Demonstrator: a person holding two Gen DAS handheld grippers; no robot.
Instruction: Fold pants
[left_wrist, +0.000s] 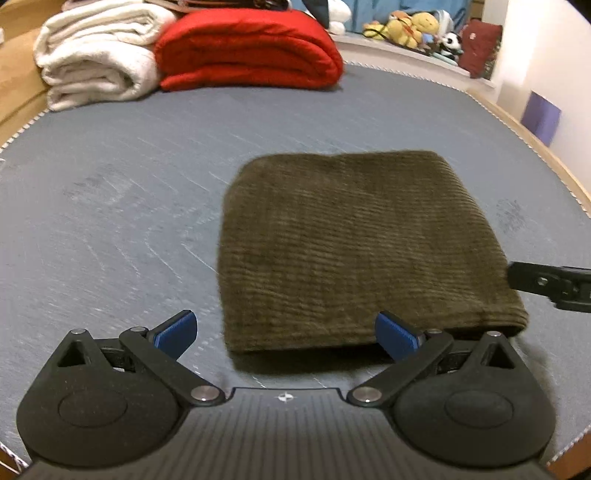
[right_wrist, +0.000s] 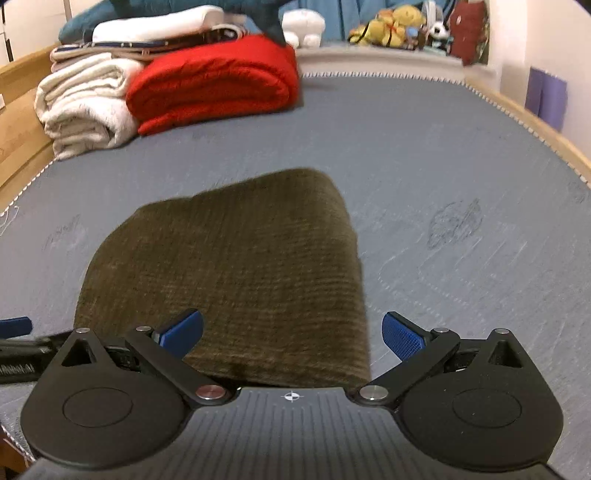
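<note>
The olive-brown corduroy pants (left_wrist: 354, 251) lie folded into a compact rectangle on the grey-blue mattress (left_wrist: 110, 206). My left gripper (left_wrist: 286, 332) is open just before the bundle's near left corner, nothing between its blue pads. In the right wrist view the same pants (right_wrist: 236, 273) fill the middle. My right gripper (right_wrist: 293, 334) is open over the bundle's near right corner, pads apart and pressing on nothing. The right gripper's black finger (left_wrist: 546, 282) shows at the right edge of the left wrist view, and part of the left gripper's finger (right_wrist: 14, 326) shows at the far left of the right wrist view.
A folded red blanket (left_wrist: 247, 48) and white towels (left_wrist: 96, 51) are stacked at the far left of the mattress. Stuffed toys (left_wrist: 413, 26) sit on a ledge beyond. A wooden bed frame (left_wrist: 532, 144) runs along the right side, a wall behind it.
</note>
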